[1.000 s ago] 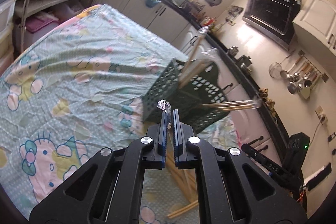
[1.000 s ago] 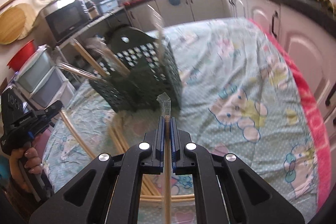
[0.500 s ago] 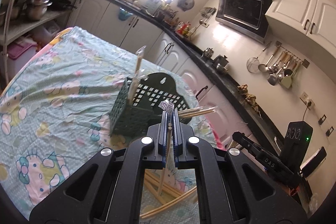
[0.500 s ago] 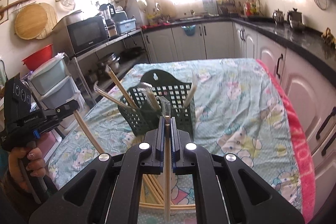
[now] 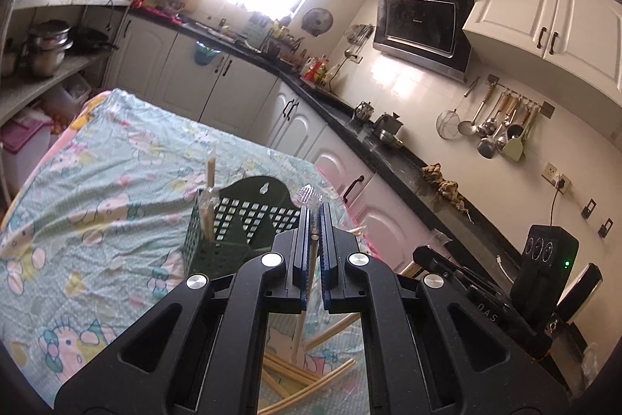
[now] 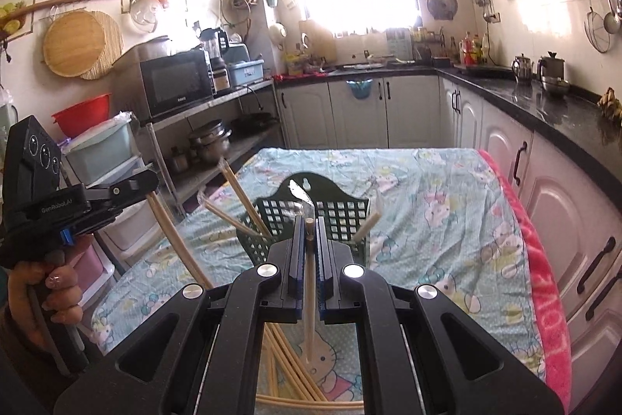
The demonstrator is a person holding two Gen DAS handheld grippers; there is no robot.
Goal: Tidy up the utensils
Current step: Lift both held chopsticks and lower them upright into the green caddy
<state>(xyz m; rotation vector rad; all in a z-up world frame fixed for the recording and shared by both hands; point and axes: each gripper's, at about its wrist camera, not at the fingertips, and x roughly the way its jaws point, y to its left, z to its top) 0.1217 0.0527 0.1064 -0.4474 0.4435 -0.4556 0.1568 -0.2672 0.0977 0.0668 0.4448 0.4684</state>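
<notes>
A dark green lattice utensil basket (image 5: 229,232) (image 6: 334,216) stands on the cartoon-print cloth and holds several wrapped chopsticks (image 6: 243,197). My left gripper (image 5: 315,216) is shut on a wrapped chopstick (image 5: 301,314), raised above the table short of the basket. My right gripper (image 6: 309,224) is shut on another wrapped chopstick (image 6: 309,302), also raised in front of the basket. Loose chopsticks (image 5: 311,376) (image 6: 283,364) lie on the cloth below both grippers. The left gripper also shows at the left of the right wrist view (image 6: 116,195), with its chopstick hanging down.
The table's cloth (image 6: 447,220) has a pink towel edge (image 6: 544,290) on the right. Kitchen counters and cabinets (image 6: 544,150) run along the right and back. A shelf rack with a microwave (image 6: 175,84) and pots stands left.
Both grippers have risen and tilted up, each lifting its chopstick; the basket now sits lower and farther in both views.
</notes>
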